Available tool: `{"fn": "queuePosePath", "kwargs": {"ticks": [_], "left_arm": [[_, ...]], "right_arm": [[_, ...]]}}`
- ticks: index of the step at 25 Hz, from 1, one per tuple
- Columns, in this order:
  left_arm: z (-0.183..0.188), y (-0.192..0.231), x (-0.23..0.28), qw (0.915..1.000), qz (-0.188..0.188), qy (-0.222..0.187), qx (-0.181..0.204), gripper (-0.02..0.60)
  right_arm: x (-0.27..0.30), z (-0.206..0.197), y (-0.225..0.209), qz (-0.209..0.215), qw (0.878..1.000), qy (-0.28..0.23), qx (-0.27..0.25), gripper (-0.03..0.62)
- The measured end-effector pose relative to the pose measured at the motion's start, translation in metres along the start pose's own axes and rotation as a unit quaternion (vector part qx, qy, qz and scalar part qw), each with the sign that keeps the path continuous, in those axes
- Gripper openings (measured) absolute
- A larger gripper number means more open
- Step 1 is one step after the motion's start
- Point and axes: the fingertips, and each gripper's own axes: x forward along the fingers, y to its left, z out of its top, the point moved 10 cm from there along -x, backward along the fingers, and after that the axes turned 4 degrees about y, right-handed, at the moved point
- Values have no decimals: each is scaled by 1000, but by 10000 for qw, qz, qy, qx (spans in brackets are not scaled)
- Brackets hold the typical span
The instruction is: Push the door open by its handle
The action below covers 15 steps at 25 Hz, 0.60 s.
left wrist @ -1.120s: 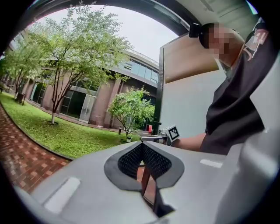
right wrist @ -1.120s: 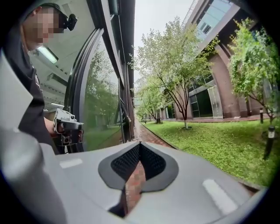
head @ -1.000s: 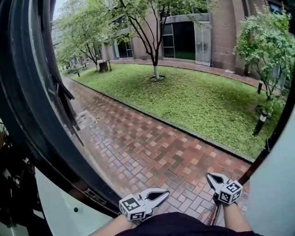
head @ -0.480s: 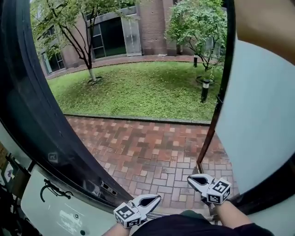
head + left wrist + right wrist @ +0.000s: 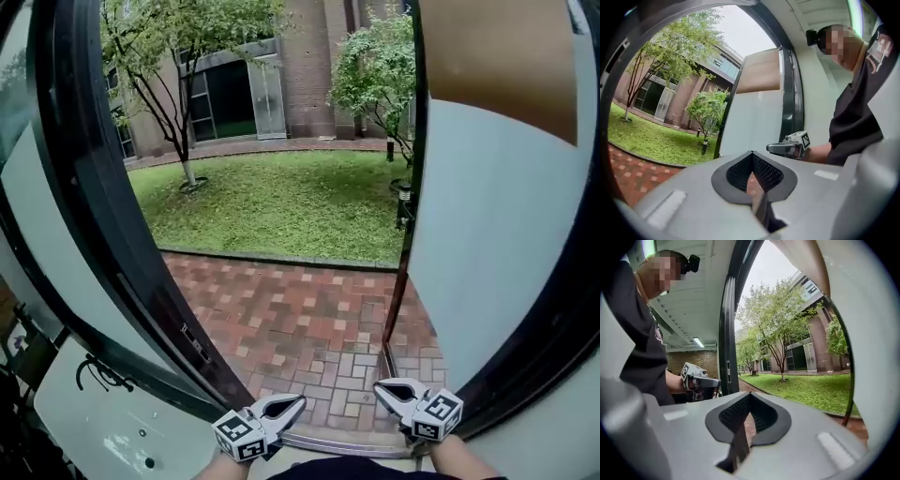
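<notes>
I stand in an open doorway onto a brick path (image 5: 309,328). A dark-framed door leaf (image 5: 112,253) runs down the left, with a metal latch plate (image 5: 192,342) in its edge. A black lever-like handle (image 5: 97,371) sits on its white lower panel. My left gripper (image 5: 296,402) is shut and empty, low in the head view and right of that leaf, apart from the handle. My right gripper (image 5: 380,386) is also shut and empty, just left of a frosted panel (image 5: 497,234). Each gripper view shows its own jaws closed (image 5: 751,153) (image 5: 749,394) and the other gripper (image 5: 780,148) (image 5: 708,382).
The frosted panel's black edge (image 5: 401,244) bounds the opening on the right. A metal threshold strip (image 5: 337,441) lies under the grippers. Beyond the bricks are a lawn (image 5: 281,202), trees and a brick building (image 5: 309,56). A person in a dark shirt (image 5: 855,117) holds both grippers.
The view has swung so the doorway sits in the middle and the frosted panel on the right fills more of the picture. Both grippers stay shut and have sunk slightly lower in the frame.
</notes>
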Motion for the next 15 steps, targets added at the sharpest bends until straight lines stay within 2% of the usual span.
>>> {"fn": "queuePosePath", "kwargs": {"ticks": [3, 7, 12, 15], "left_arm": [[-13, -42, 24, 9997, -99, -10, -206, 0], [-10, -83, 35, 9993, -304, 191, -88, 0], [-2, -99, 28, 9992, -316, 217, 133, 0], [-3, -96, 13, 9984, -481, 166, 255, 0]], "right_arm": [[-48, -19, 11, 29, 9999, 104, -36, 1], [-92, -45, 23, -129, 9993, 20, 337, 2], [-113, -54, 35, -320, 9986, -88, 412, 2], [-109, -50, 52, -466, 9983, -169, 321, 2]]}}
